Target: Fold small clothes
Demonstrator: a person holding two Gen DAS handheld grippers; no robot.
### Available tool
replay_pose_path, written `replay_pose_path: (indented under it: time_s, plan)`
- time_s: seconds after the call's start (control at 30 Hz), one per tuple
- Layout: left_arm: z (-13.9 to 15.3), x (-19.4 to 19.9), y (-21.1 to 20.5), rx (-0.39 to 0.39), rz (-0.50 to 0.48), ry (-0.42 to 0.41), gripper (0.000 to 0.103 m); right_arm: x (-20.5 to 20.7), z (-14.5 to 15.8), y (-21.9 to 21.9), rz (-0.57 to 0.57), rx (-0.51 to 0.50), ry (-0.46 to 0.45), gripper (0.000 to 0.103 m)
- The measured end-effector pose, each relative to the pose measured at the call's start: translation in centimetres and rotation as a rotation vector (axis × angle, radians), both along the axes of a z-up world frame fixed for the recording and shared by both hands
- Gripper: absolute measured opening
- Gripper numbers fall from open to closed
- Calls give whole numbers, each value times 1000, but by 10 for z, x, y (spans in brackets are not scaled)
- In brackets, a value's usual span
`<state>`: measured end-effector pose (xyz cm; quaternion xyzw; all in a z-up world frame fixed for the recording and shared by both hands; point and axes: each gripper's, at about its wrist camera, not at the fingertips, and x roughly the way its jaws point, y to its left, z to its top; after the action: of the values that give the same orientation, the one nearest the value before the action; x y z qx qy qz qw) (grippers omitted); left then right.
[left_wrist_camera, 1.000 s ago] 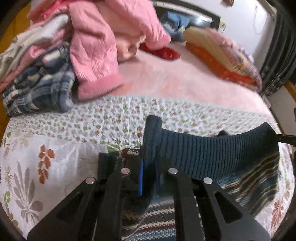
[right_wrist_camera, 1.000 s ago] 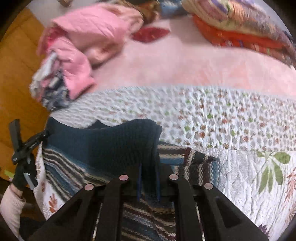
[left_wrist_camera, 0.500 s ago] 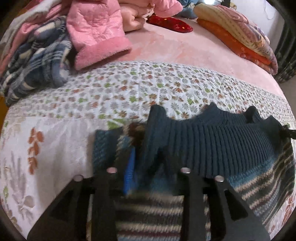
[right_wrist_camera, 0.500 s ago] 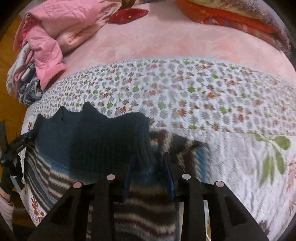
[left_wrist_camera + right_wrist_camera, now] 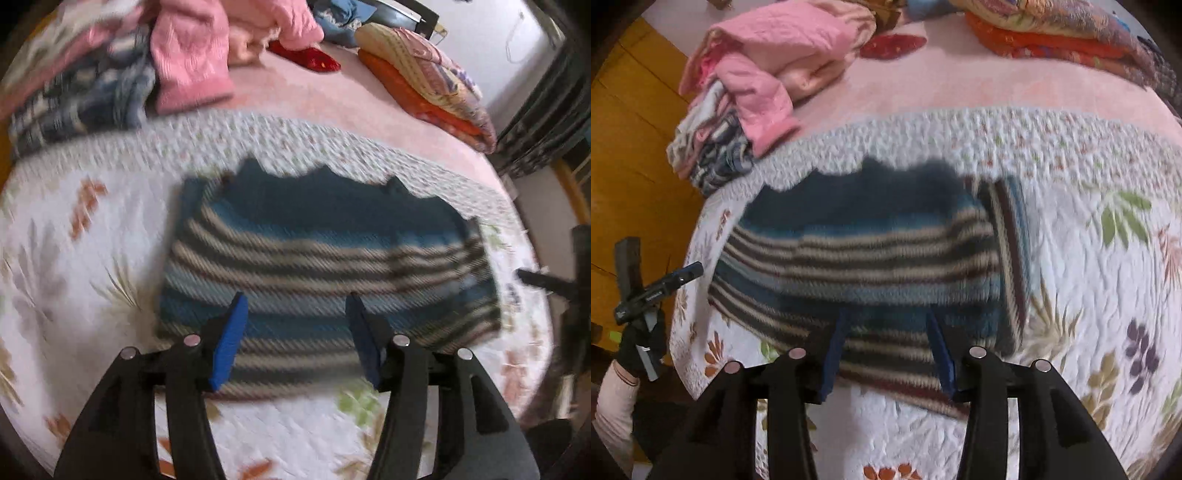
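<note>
Both tools are hanging free over the bed. Your left gripper (image 5: 293, 332) is spread wide with nothing between its blue pads (image 5: 229, 339); your right gripper (image 5: 886, 347) is equally released and empty-jawed. Neither one is touching cloth.

The striped sweater (image 5: 325, 266) is lying on the flowered quilt (image 5: 66, 258) just ahead of and below both sets of fingers. It is looking doubled over: the dark ribbed hem is sitting at the far edge, away from you, with the stripes running across between the jaws. From the right tool's view, a strip of sweater with stripes running the other way is poking out past the fold on the right-hand side (image 5: 1012, 258), probably a sleeve or tucked-in side panel. Both views are smeared by motion, so the exact edge alignment is hard to read.

Judging progress: one lengthwise fold is appearing done on this piece. The bundle is still sitting fairly wide, so a second fold across is likely remaining, plus smoothing that stray strip.

Far ahead and to the left of the tools, a heap of pink and plaid clothes (image 5: 746, 96) is waiting unfolded, so most of the task is looking unfinished. Folded blankets (image 5: 424, 81) are lying far ahead to the right.
</note>
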<state>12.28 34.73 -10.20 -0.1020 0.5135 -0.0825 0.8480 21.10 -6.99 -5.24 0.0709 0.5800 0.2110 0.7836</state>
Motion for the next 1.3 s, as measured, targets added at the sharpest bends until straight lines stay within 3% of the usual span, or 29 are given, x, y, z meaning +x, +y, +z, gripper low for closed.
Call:
replay_pose_path:
  time_s: [0.23, 0.37, 0.6, 0.67, 0.73, 0.77, 0.93, 1.07, 1.3]
  plan:
    - [-48, 13, -2, 142, -23, 61, 55, -3, -55, -11, -50, -116, 123, 45]
    - [-76, 20, 17, 132, 22, 125, 54, -2, -77, -23, -76, -86, 184, 44]
    - [-66, 24, 16, 106, 21, 101, 54, -2, -69, -9, -38, -118, 174, 47]
    - [-56, 25, 14, 70, 18, 63, 55, 1, -54, -17, -65, -60, 145, 54]
    - [-47, 26, 13, 52, 17, 29, 56, 5, -37, -32, -120, -30, 102, 78]
    - [-43, 28, 12, 42, 21, 13, 57, 8, -33, -41, -155, -27, 90, 81]
    - [-45, 36, 10, 10, 44, 1, 59, 16, -47, -74, -248, 15, 138, 81]
    - [-53, 37, 8, 17, 48, 23, 60, 24, -68, -86, -256, 61, 185, 81]
    - [-65, 40, 7, 38, 36, 52, 64, 34, -92, -76, -241, 65, 230, 81]
